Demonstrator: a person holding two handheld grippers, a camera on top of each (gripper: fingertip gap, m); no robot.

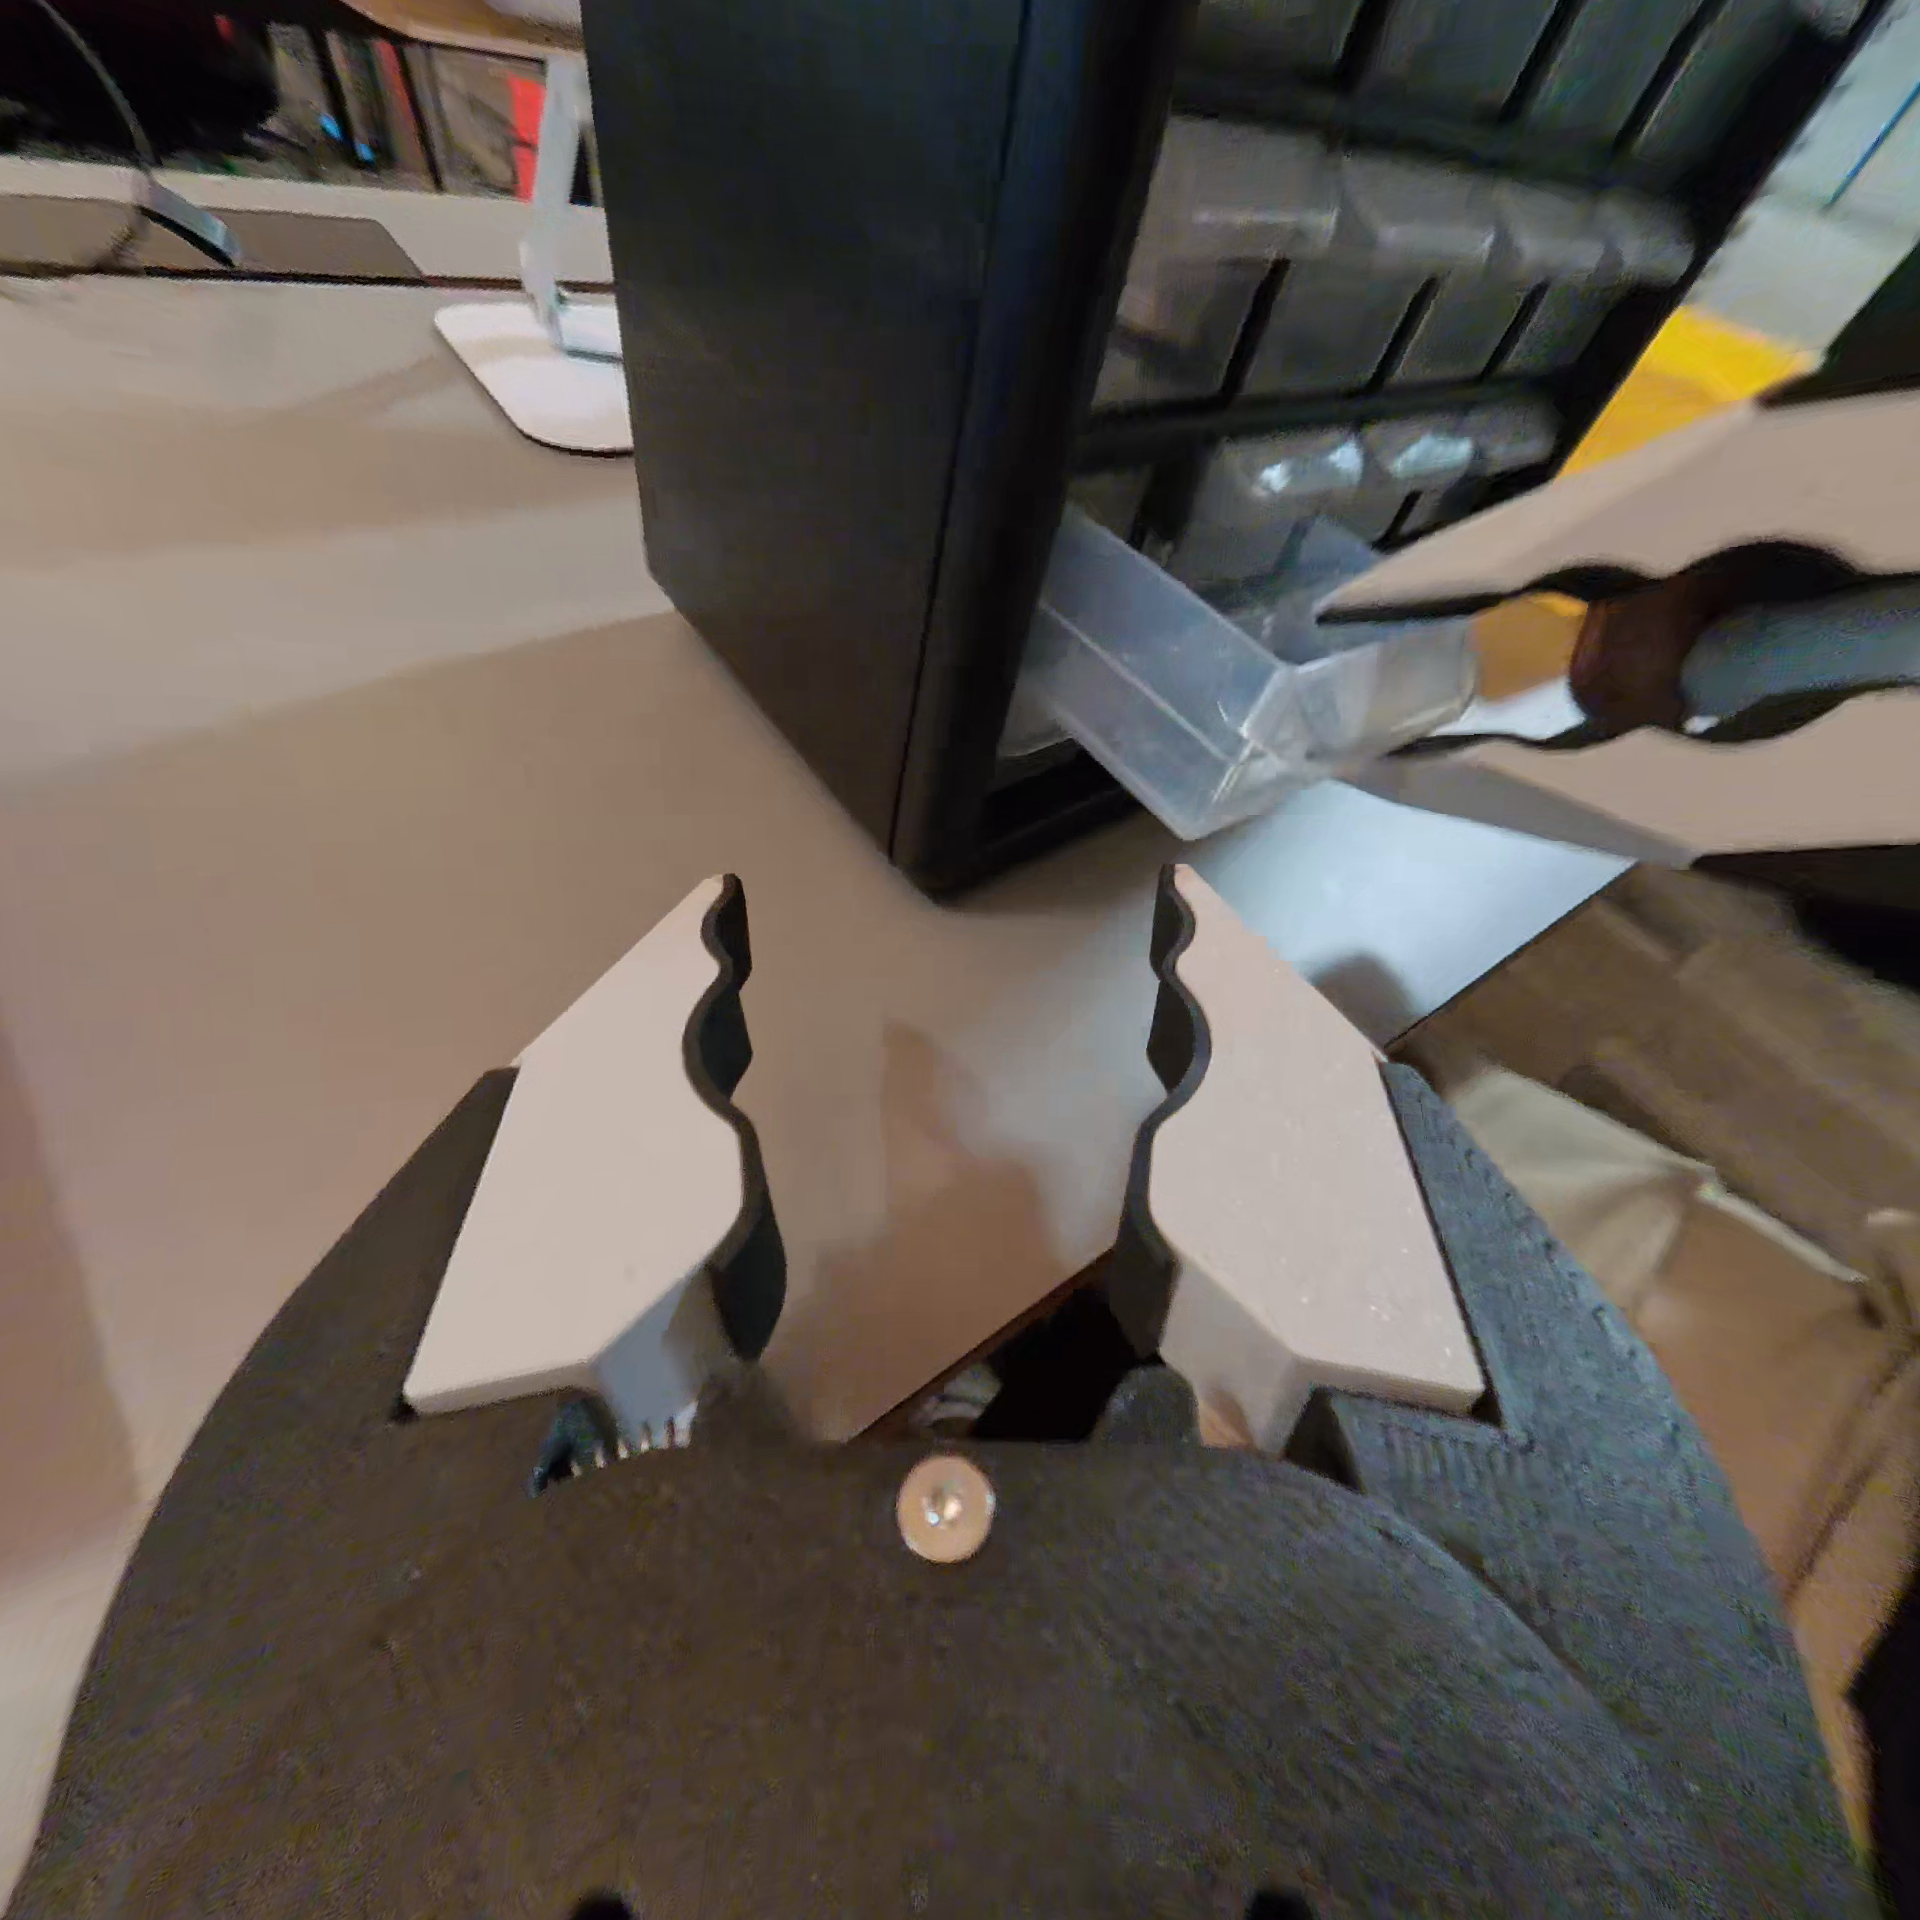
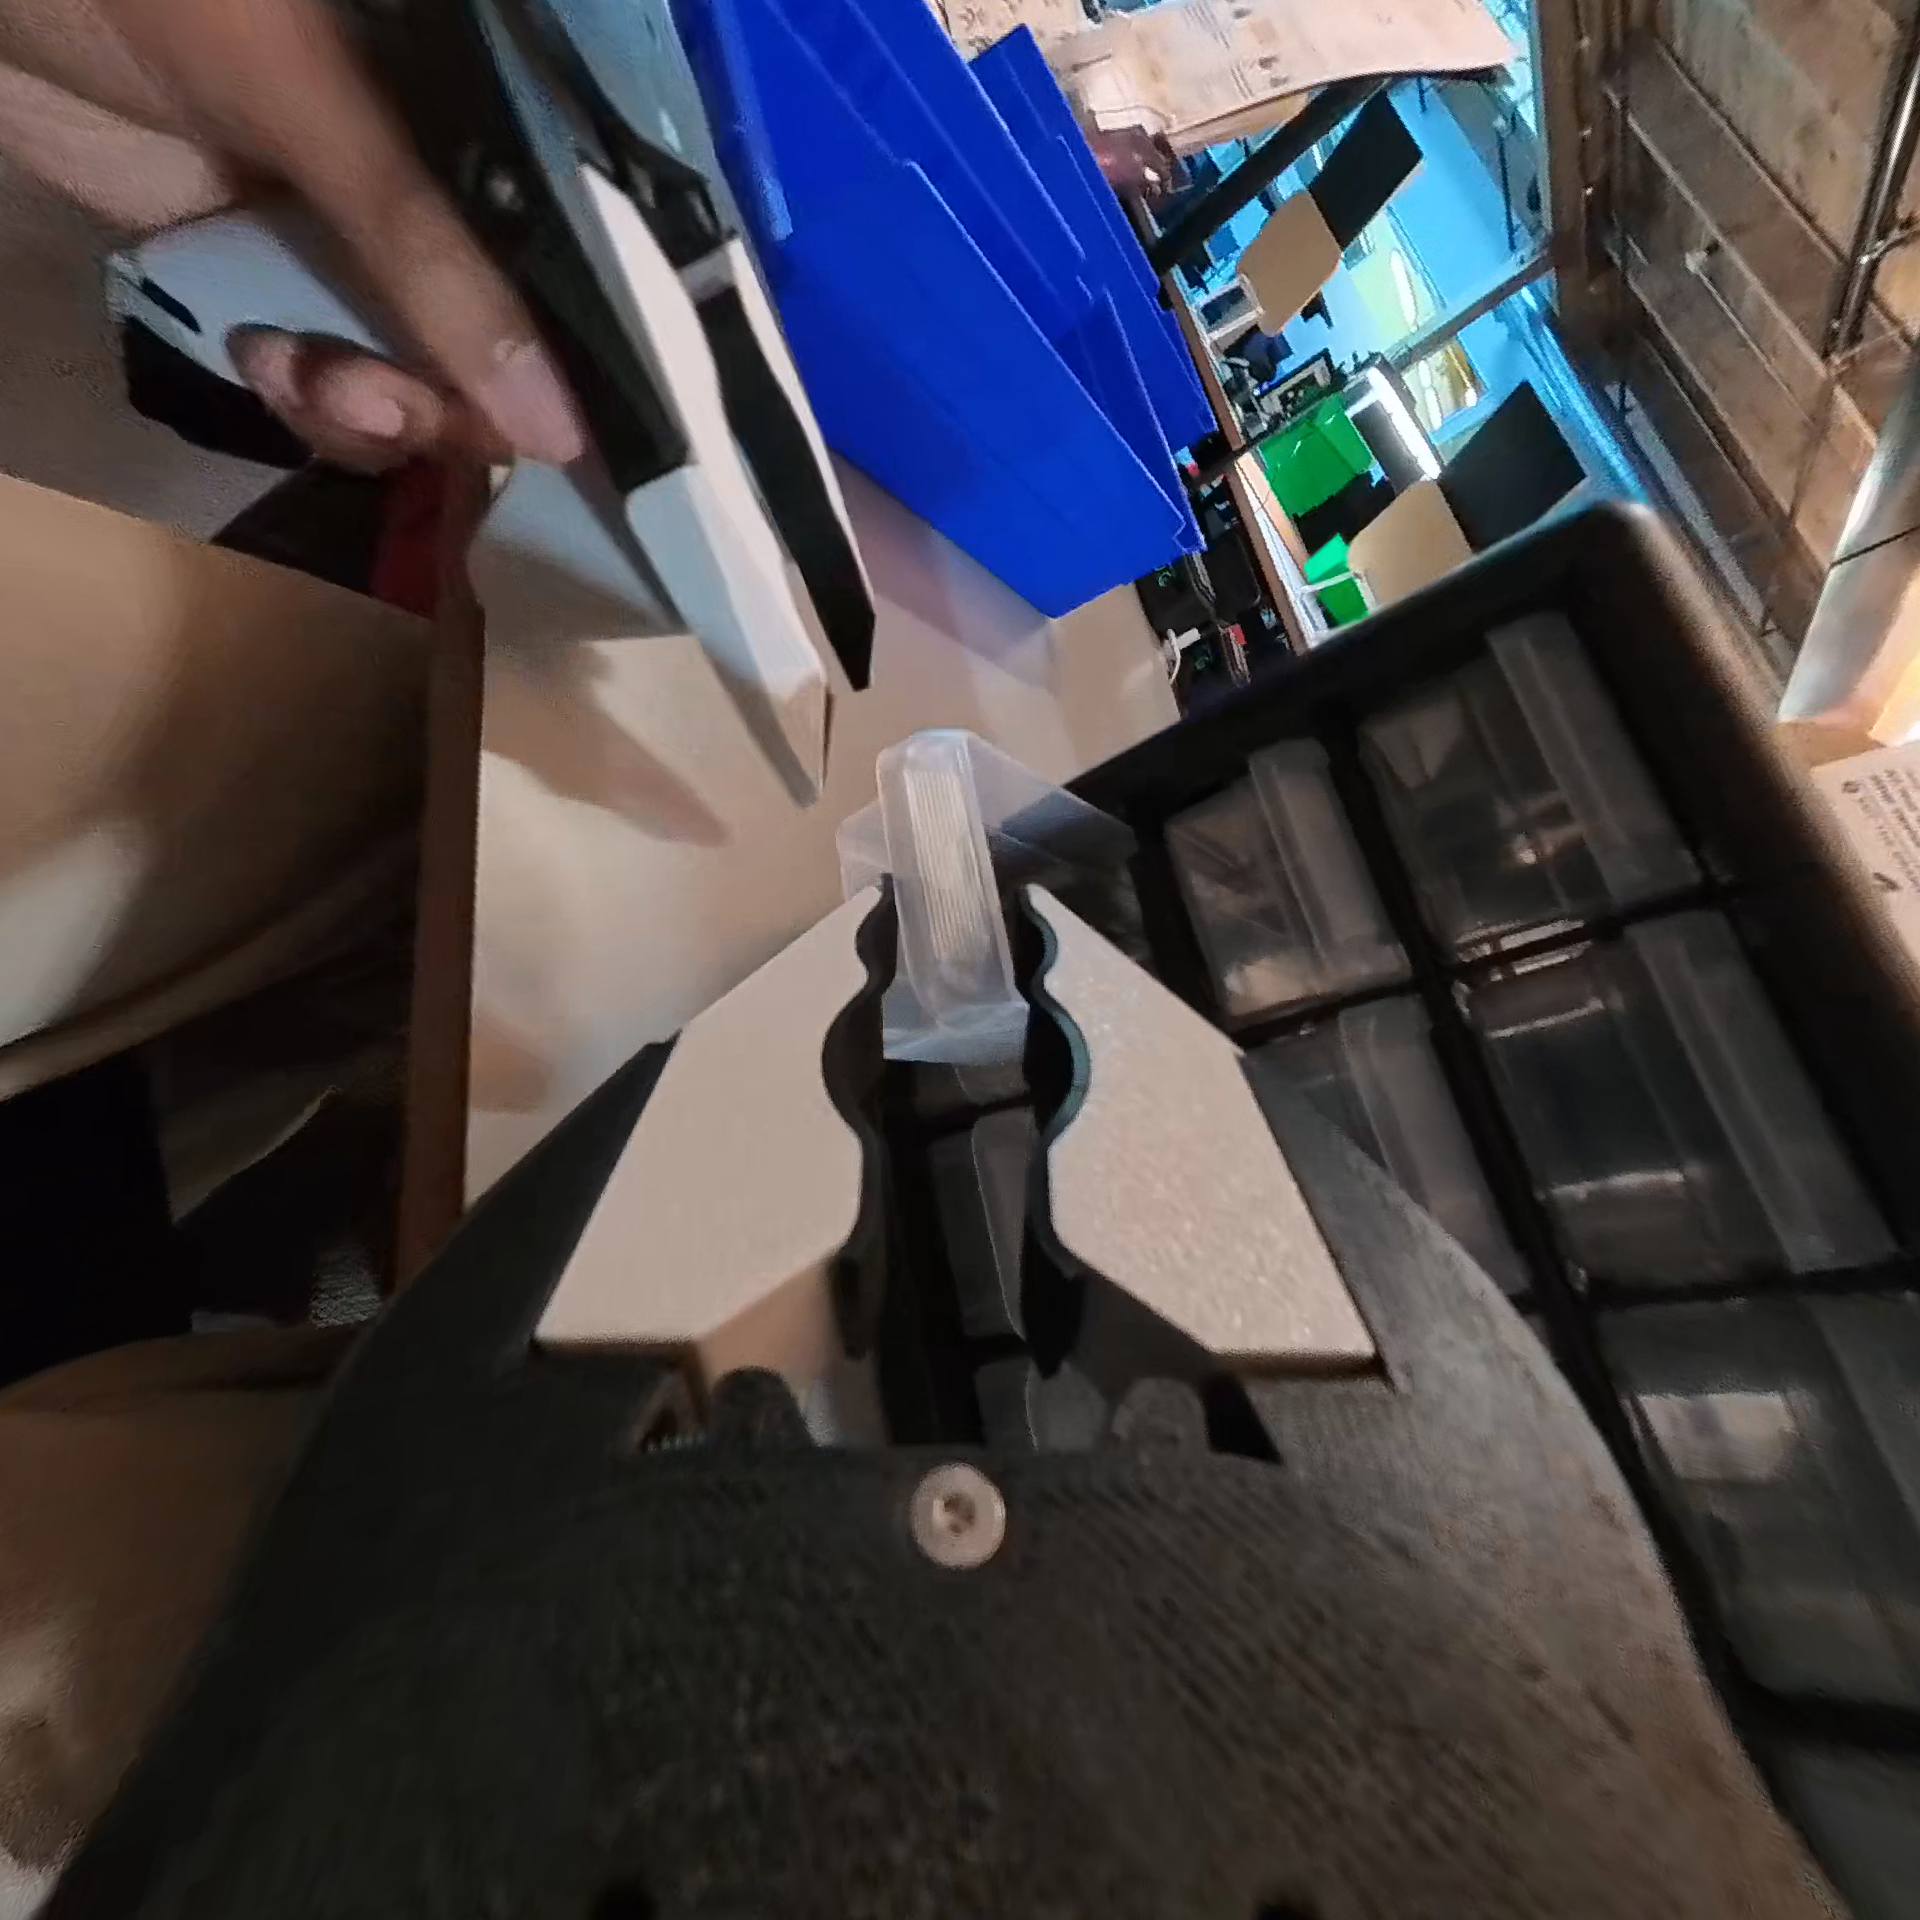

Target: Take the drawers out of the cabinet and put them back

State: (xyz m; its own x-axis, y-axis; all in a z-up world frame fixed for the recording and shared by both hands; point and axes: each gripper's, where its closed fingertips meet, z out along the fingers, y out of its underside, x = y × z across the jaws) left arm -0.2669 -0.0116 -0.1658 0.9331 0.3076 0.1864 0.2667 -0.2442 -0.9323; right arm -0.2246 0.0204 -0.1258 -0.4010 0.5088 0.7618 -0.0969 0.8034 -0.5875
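A black cabinet (image 1: pixel 810 416) with rows of small clear drawers stands near the beige table's corner; it also shows in the right wrist view (image 2: pixel 1662 582). One clear drawer (image 1: pixel 1164 675) at the bottom left sticks partly out of its slot. My right gripper (image 2: pixel 951 904) is shut on that drawer's clear handle (image 2: pixel 940 883); it shows in the left wrist view (image 1: pixel 1351 686) reaching in from the right. My left gripper (image 1: pixel 951 894) is open and empty, low over the table just in front of the cabinet's near corner. It also shows in the right wrist view (image 2: pixel 821 727).
A white stand base (image 1: pixel 540 374) sits on the table (image 1: pixel 312 727) behind the cabinet's left side. The table edge (image 1: pixel 1507 956) runs close to the right of the cabinet, with cardboard boxes below. Blue bins (image 2: pixel 935 312) stand beyond the table. A person's hand (image 2: pixel 343 260) holds the left gripper.
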